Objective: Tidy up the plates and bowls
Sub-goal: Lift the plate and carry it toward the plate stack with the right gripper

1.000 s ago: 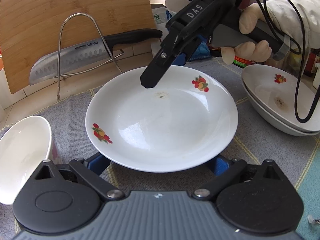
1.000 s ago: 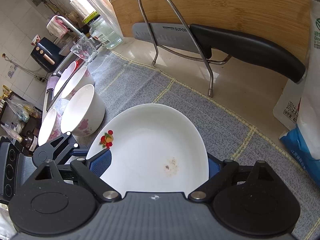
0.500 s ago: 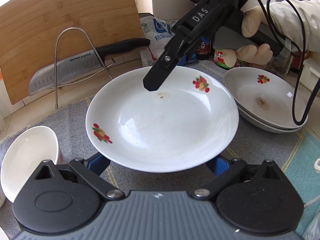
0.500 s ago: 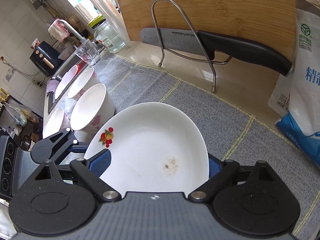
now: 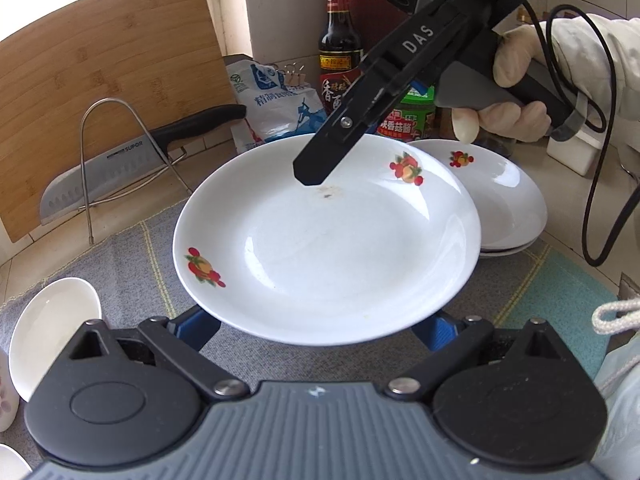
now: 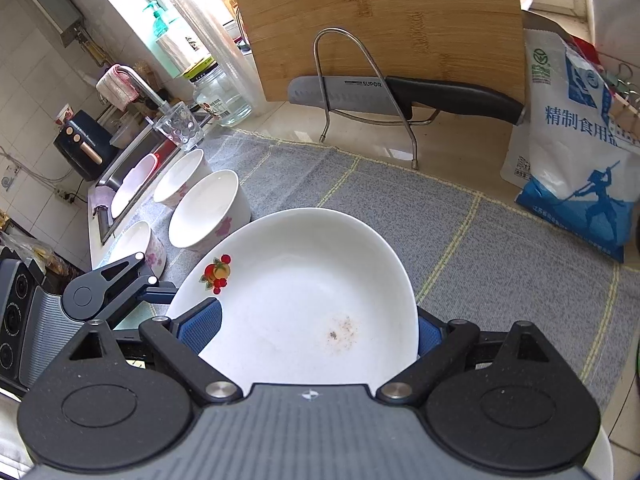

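You have both grippers clamped on one plate (image 5: 328, 248), left gripper (image 5: 316, 322) and right gripper (image 6: 316, 328) alike; two plates (image 5: 508, 208) already stacked nearby; loose bowls (image 6: 208, 210) remain.

"SUPOR" is printed on the knife blade (image 6: 344, 94). "DAS" stands on the right gripper (image 5: 316, 178) body. The salt bag (image 6: 580, 152) reads "精制食用", the rest seemingly cut off.

Home kitchen, sink (image 6: 132, 152), knife (image 6: 400, 94), probably soy-sauce bottle (image 5: 339, 40)
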Demonstrator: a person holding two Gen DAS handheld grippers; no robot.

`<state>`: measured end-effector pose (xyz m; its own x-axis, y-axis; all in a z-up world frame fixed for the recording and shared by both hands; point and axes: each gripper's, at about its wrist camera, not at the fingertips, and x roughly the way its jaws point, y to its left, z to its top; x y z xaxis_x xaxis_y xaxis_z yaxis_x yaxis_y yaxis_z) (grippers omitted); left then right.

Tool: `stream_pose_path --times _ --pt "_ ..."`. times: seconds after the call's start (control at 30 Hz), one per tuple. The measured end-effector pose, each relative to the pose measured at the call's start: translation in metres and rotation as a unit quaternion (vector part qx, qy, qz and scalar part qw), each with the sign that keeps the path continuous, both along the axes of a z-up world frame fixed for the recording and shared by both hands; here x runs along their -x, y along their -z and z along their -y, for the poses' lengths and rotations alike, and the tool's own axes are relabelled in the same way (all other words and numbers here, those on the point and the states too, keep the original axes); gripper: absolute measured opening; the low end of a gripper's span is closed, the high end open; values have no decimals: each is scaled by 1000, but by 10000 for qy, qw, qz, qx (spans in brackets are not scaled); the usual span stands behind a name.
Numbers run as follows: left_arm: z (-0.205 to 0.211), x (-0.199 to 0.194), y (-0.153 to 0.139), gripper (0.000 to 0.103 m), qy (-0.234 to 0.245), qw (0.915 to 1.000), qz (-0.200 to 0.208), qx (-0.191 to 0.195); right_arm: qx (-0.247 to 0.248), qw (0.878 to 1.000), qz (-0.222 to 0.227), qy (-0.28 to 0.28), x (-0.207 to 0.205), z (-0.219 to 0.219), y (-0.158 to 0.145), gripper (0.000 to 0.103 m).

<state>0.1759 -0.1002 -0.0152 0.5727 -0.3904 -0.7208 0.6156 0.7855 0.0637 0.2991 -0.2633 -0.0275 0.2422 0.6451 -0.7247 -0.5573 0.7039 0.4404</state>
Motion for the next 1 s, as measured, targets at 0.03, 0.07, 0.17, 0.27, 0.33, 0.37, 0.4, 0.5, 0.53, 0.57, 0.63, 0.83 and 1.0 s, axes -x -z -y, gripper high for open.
stream_pose_path --times 0.03,0.07,0.17,0.27,0.33,0.37,0.4,0.5,0.53,0.57,0.63,0.83,1.0 --pt "2 3 -1 100 55 10000 0 -7 -2 10000 9 52 5 3 -1 98" --pt "5 5 -2 100 118 9999 -7 -8 -4 9999 16 102 10 6 -1 98" --pt "11 9 -5 100 290 9996 -33 0 -15 9996 40 272 24 15 -3 98" --pt "18 12 -7 100 497 9988 -12 -20 -42 9988 72 488 37 29 -3 98" --pt "23 13 -8 100 648 9979 -16 -15 -57 9980 83 624 44 36 -4 98" --pt "25 13 -8 100 705 9975 -17 -12 -64 9975 89 697 48 40 -4 98" --pt "29 14 -9 100 795 9968 -31 -12 -75 9969 91 779 51 45 -4 99" --pt "38 13 -9 100 1020 9948 -63 9 -59 9950 97 996 60 58 -2 99" --pt "41 13 -8 100 1097 9939 -75 14 -54 9941 90 1081 64 62 -1 100" --pt "43 12 -8 100 1153 9933 -83 19 -55 9933 85 1151 66 66 0 100" --pt "48 11 -6 100 1305 9914 -113 14 -53 9916 60 1291 70 72 2 100" --pt "59 4 2 100 1646 9861 -209 2 -64 9861 -6 1662 80 91 10 100" --pt "67 -4 6 100 1858 9823 -253 -24 -70 9820 -41 1885 86 100 15 100"
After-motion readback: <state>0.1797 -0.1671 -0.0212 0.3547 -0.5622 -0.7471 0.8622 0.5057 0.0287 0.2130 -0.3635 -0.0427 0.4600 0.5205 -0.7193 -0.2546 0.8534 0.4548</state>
